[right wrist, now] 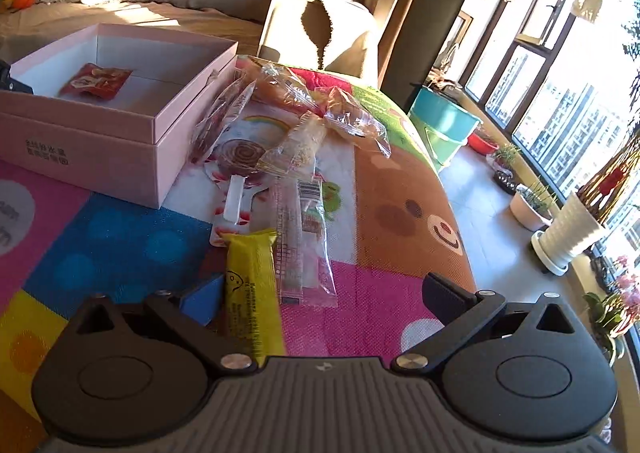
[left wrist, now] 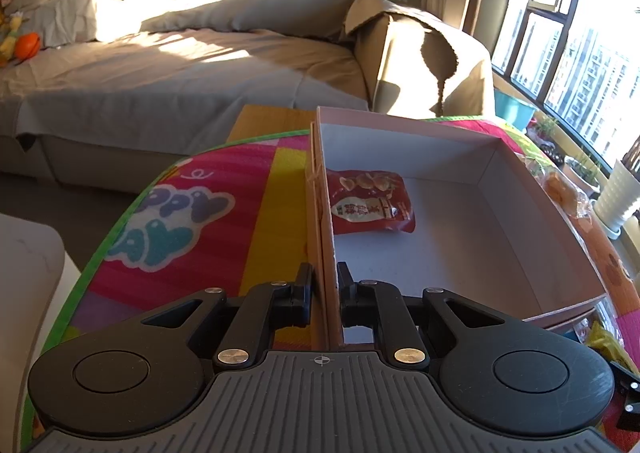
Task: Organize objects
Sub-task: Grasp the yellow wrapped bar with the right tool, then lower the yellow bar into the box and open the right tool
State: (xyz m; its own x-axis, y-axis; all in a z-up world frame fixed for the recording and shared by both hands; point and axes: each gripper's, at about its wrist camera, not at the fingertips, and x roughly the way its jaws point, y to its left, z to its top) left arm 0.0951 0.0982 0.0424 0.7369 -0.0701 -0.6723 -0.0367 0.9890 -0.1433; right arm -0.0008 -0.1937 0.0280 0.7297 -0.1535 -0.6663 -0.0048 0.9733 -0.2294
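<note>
The yellow snack bar (right wrist: 250, 293) lies on the play mat (right wrist: 380, 293) just ahead of the right gripper (right wrist: 324, 293), toward its eleven o'clock, its long axis running roughly six to twelve. That gripper is spread wide and holds nothing. The left gripper (left wrist: 324, 293) pinches the pink box (left wrist: 460, 141) by its near wall, the box sitting at ten o'clock from the right one.
</note>
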